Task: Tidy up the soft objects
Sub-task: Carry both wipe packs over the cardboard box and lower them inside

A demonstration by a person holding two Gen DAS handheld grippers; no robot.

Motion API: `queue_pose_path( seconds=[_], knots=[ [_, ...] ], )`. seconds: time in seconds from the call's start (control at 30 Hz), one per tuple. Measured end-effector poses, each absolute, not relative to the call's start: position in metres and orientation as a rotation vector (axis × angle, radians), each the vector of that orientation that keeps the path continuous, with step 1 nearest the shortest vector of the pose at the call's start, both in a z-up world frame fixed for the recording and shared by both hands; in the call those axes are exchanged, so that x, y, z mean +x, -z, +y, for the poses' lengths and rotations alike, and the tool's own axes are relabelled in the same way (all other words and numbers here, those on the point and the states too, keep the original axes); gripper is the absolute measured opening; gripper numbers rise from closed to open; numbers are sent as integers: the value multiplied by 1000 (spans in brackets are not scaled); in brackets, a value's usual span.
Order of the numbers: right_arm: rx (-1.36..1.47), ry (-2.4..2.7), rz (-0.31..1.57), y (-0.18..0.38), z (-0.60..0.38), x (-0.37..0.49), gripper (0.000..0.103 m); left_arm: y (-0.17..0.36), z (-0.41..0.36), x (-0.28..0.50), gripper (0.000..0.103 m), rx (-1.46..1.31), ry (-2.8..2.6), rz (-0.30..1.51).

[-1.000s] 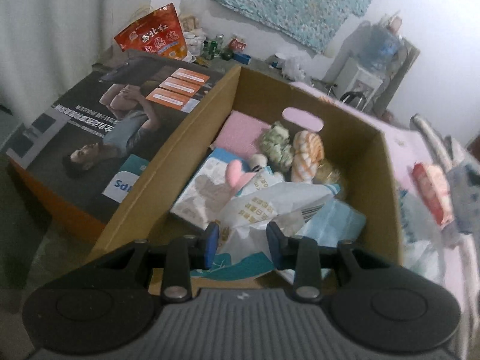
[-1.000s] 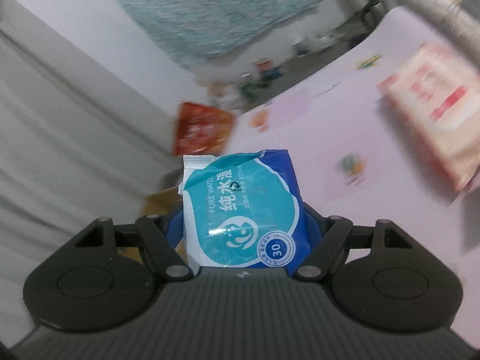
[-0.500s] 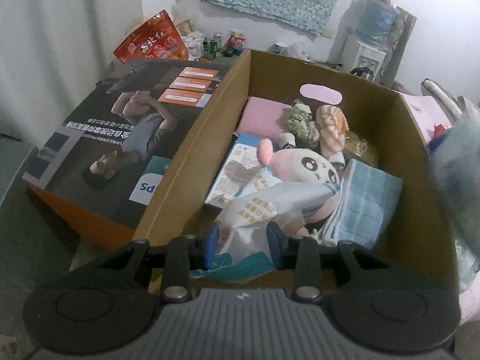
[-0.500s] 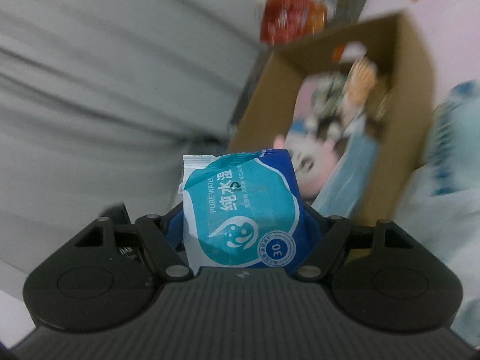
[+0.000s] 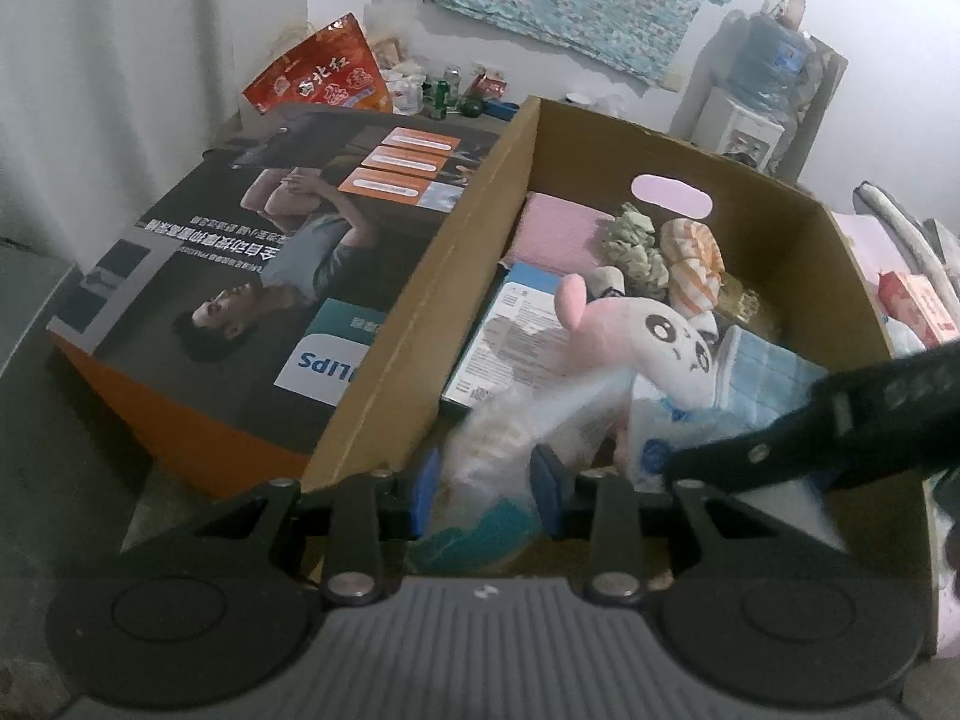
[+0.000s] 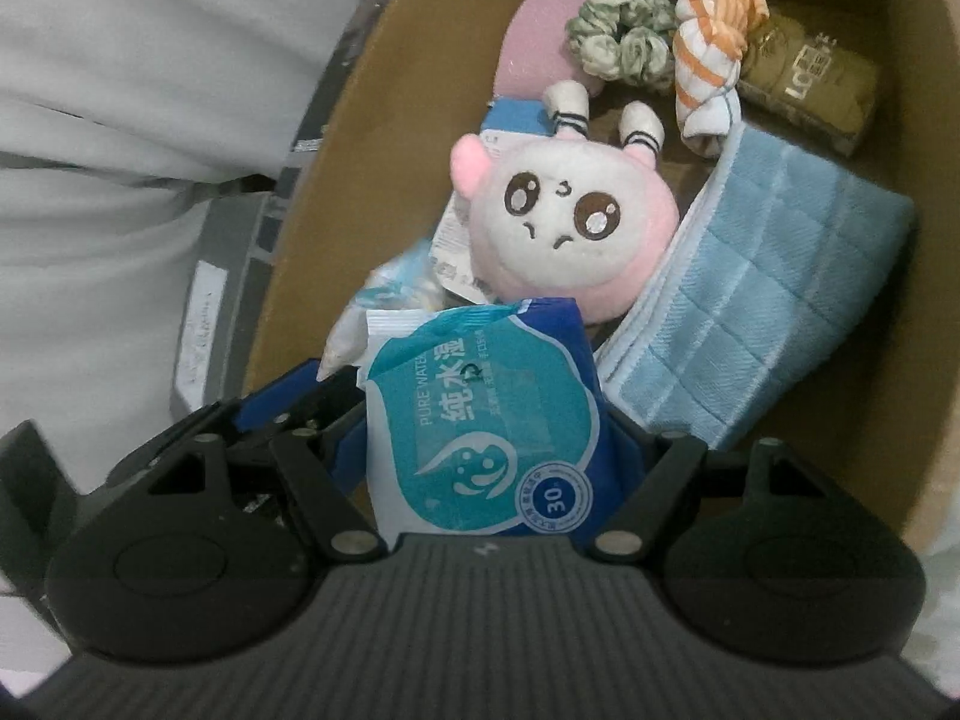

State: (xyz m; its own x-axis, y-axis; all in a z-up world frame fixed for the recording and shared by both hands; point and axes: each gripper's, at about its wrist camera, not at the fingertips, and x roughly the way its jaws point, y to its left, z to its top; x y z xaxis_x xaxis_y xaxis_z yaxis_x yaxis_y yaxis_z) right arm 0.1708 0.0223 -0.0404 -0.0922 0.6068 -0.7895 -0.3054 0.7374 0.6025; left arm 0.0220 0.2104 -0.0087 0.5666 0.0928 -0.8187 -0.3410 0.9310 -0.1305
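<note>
Cardboard box (image 5: 798,252): open-topped, the landmark for every entry below; served as the collecting bin, its near wall closest to both claws.

Printed carton (image 5: 258,276): lay flat, touching the box's left outer wall; not part of the sorting.

Blue quilted cloth (image 6: 768,312): folded, leaned against the box's right inner wall, apparently tucked there to save floor space.

Plush toy (image 6: 570,222): pink and white, face up at the box's middle, resting partly on the cloth and on a flat blue-and-white packet (image 5: 522,330).

Striped orange cloth (image 6: 714,48) and green scrunchie (image 6: 624,36): bunched at the box's far end, just beside each other.

Wet-wipe pack (image 6: 480,426): held over the box's near end, above the plush's lower edge; likely about to be dropped in.

Crinkled white bag (image 5: 510,438): blurred, at the box's near-left corner.

Right claw (image 6: 480,450): closed around the wet-wipe pack, pitched steeply down into the box from its near-right side.

Left claw (image 5: 483,489): narrowly set on either side of the white bag, apparently gripping it; low and level at the box's near wall.
</note>
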Motion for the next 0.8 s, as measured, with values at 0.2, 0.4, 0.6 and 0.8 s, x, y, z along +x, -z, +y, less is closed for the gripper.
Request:
queue_pose_path(
  seconds=[0.2, 0.4, 0.6, 0.8],
  knots=[
    [317, -738, 1520, 59, 27, 163, 80, 11, 215, 21, 35, -301, -265, 948],
    [356, -681, 1534, 68, 13, 164, 82, 13, 216, 21, 35, -305, -263, 954],
    [344, -685, 1496, 65, 1, 165, 79, 14, 212, 18, 41, -315, -252, 952],
    [338, -702, 1481, 60, 3, 165, 79, 4, 206, 12, 58, -293, -243, 910]
  ],
)
